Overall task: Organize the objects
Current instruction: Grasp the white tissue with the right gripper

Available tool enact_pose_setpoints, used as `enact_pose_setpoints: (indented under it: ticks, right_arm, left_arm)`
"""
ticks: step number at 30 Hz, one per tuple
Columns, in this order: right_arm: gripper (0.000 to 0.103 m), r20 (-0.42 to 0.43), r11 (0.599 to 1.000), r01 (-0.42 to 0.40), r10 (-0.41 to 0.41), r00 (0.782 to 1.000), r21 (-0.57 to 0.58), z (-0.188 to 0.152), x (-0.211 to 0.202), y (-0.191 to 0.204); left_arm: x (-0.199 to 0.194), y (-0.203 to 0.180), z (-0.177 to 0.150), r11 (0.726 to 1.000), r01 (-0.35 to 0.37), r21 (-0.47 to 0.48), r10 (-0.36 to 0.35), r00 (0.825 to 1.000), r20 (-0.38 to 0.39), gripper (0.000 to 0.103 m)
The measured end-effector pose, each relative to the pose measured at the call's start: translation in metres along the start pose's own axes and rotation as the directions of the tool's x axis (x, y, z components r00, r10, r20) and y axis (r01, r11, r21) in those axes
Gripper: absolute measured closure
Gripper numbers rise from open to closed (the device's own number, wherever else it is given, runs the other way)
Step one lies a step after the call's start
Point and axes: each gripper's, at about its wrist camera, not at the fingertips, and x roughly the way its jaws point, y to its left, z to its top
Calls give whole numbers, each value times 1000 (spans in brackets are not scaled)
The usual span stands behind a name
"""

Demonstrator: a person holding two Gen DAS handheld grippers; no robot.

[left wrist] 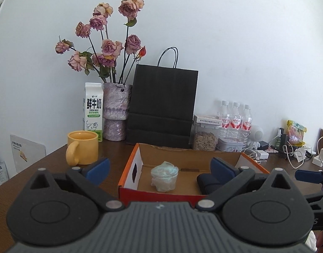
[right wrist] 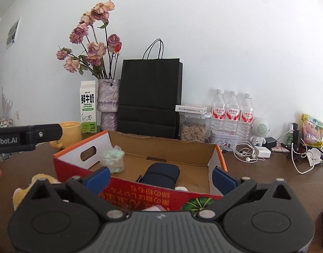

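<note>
An open cardboard box point(left wrist: 157, 196) with red and orange outer walls sits on the brown table. Inside it stand a pale green-white crumpled plastic cup point(left wrist: 164, 176) on the left and a dark navy pouch point(left wrist: 204, 182) on the right. My left gripper point(left wrist: 160, 169) hovers open at the box's near wall, holding nothing. In the right wrist view the same box point(right wrist: 140, 191), cup point(right wrist: 112, 160) and pouch point(right wrist: 161, 175) lie just ahead of my open, empty right gripper point(right wrist: 160, 179). A yellow fluffy object point(right wrist: 42, 179) lies partly hidden under its left finger.
A yellow mug point(left wrist: 82, 150) stands left of the box. Behind are a milk carton point(left wrist: 93, 111), a vase of dried roses point(left wrist: 117, 111), a black paper bag point(left wrist: 161, 105), a seed jar point(left wrist: 204, 140), three water bottles point(left wrist: 235, 120), and cables and chargers point(right wrist: 256, 154).
</note>
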Motion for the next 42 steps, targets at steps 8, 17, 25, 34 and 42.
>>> enact_pose_setpoints:
  ticks: [8, 17, 25, 34, 42]
  right_arm:
    - [0, -76, 999, 41, -41, 996, 1, -29, -35, -15]
    - [0, -190, 994, 109, -103, 976, 24, -68, -56, -37]
    - [0, -300, 989, 139, -120, 946, 43, -82, -42, -59]
    - [0, -390, 983, 141, -84, 917, 119, -84, -15, -76]
    - [0, -393, 984, 137, -82, 916, 114, -83, -12, -75]
  left_arm:
    - [-26, 15, -13, 1000, -9, 11, 9, 998, -56, 0]
    - [-45, 34, -36, 1000, -28, 8, 29, 991, -134, 0]
    - [-57, 47, -39, 998, -57, 20, 60, 985, -162, 0]
    - [-60, 55, -40, 997, -76, 13, 77, 977, -197, 0]
    - [-57, 56, -44, 997, -75, 2, 74, 974, -216, 0]
